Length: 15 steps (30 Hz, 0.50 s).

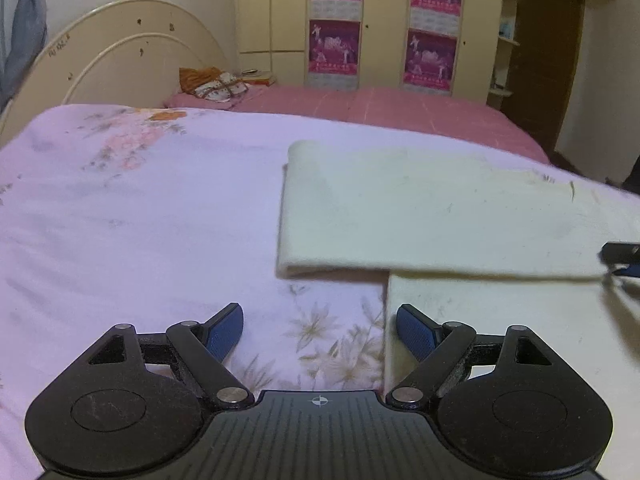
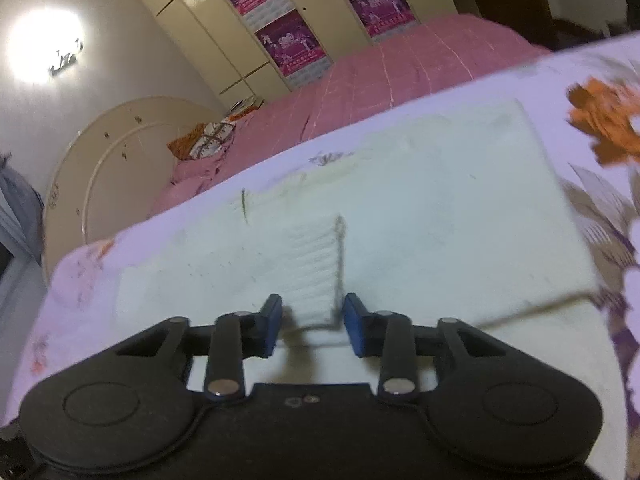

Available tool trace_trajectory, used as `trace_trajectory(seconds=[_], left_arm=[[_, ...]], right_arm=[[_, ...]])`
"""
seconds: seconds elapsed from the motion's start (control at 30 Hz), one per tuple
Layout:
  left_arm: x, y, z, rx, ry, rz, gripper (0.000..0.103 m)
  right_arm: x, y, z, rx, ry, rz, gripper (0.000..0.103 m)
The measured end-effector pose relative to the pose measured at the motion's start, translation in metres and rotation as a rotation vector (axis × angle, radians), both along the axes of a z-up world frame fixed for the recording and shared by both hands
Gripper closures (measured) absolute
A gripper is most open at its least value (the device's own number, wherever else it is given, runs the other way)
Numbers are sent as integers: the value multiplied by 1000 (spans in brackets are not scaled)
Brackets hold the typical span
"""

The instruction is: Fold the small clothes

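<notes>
Ahead of the left tool (image 1: 319, 332), a cream garment (image 1: 420, 212) lies flat on a bed covered by a pale floral sheet (image 1: 140, 220). Its blue pads (image 1: 224, 334) stand wide apart with nothing between them; the left pad hangs over bare sheet, while the right one sits over the near corner of the cream cloth. A folded-over band of the garment runs across the view just beyond the fingers, its rounded fold edge ahead and slightly to the left of the tool. At the far right edge of that view the tip of the right tool (image 1: 620, 258) shows above the cloth.

From the right wrist, the right tool (image 2: 313, 324) hovers low over the same garment (image 2: 440, 220). Its pads (image 2: 272, 324) are partly closed, and a ribbed knit edge (image 2: 312, 268) of the cloth rises between them; whether the pads actually press on it cannot be told through the blur.

Beyond both tools lie a pink bedspread (image 1: 380, 108), a curved cream headboard (image 1: 132, 48) and a wardrobe with magenta posters (image 1: 335, 46).
</notes>
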<state>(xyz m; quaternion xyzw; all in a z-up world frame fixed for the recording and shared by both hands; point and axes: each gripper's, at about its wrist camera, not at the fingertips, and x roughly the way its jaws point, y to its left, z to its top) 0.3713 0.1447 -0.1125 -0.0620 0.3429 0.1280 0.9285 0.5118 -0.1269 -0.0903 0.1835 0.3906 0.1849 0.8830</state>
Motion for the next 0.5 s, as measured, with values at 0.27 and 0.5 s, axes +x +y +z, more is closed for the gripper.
trace_trajectory(seconds=[0.27,0.5], left_arm=[[47,-24,-7,8,-31,-7,19],[70,-33,-2,-1,-82,-28,19]], right_arm=[[-4,21,47,-79,-187,38,96],[-11,-13,88,-61,-306,-27,96]])
